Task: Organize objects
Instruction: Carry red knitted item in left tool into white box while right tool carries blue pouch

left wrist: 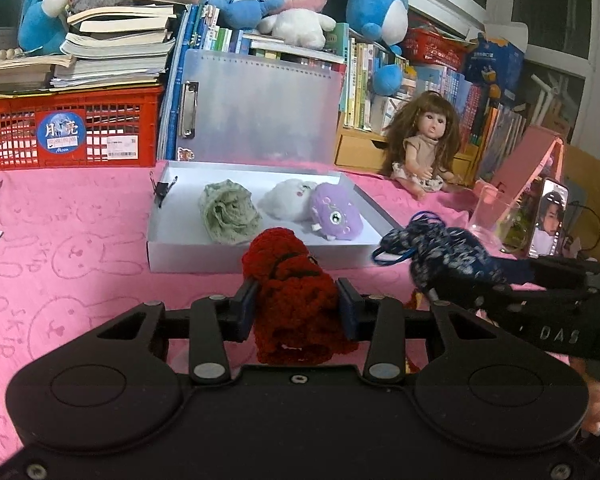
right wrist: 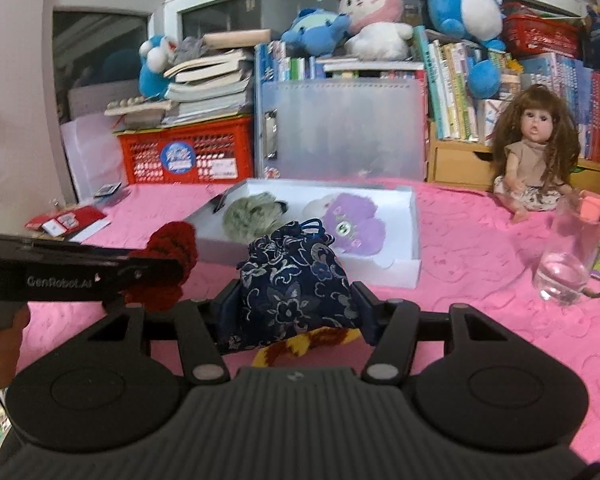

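Observation:
My left gripper (left wrist: 297, 304) is shut on a red knitted item (left wrist: 292, 280), held above the pink cloth just in front of the white box (left wrist: 188, 254). My right gripper (right wrist: 294, 306) is shut on a dark blue floral drawstring pouch (right wrist: 296, 280), also in front of the box (right wrist: 414, 240). The box holds a green fabric bundle (left wrist: 230, 212), a white plush (left wrist: 286, 200) and a purple plush (left wrist: 336, 214). A red and yellow knitted piece (right wrist: 300, 344) lies under the pouch. The red item shows at the left of the right wrist view (right wrist: 172, 252).
A doll (left wrist: 424, 148) sits at the back right. A glass cup (right wrist: 572, 260) and a phone (left wrist: 550, 216) stand at the right. A red crate (left wrist: 72, 132) with books, a translucent folder (left wrist: 260, 108) and plush toys line the back.

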Motion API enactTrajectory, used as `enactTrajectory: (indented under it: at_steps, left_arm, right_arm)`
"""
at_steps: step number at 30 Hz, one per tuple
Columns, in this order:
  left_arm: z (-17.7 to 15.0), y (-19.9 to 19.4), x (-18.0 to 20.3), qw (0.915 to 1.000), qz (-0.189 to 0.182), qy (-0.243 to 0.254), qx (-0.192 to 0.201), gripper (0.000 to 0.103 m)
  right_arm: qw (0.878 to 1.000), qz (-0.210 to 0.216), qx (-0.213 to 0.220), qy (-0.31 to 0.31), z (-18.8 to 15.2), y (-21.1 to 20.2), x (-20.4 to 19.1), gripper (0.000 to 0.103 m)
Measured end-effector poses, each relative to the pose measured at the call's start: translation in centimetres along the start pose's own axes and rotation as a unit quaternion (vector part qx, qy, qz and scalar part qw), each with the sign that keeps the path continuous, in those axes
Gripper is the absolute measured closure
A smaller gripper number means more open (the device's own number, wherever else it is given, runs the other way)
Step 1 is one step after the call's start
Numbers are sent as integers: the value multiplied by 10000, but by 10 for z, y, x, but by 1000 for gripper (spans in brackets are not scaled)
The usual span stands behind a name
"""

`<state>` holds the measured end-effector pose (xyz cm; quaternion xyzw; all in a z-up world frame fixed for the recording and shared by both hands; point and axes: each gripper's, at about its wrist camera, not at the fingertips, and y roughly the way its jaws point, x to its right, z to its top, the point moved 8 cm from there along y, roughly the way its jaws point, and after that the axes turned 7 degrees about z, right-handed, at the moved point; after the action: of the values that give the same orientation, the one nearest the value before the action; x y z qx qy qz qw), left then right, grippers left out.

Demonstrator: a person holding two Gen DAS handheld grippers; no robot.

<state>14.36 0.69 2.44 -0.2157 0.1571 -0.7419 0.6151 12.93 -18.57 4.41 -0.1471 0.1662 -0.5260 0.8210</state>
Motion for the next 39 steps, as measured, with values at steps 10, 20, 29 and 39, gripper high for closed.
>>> enactTrajectory:
  at_steps: [10, 20, 29, 39]
  left_arm:
    - [22, 14, -16, 9997, 137, -201, 80, 64]
    - [44, 42, -33, 9983, 301, -493, 67, 64]
    - [32, 53, -35, 9984, 342, -452, -65, 64]
    - [20, 53, -34, 9981, 359, -465, -189, 64]
  right_arm:
    - [9990, -231, -23, 379, 16, 11, 28, 42]
    - [9959, -270, -64, 863, 37, 35, 54, 50]
    - [9939, -353, -470, 929, 9, 42, 63, 34]
    - [9911, -426, -754, 1012, -20, 50, 66, 13]
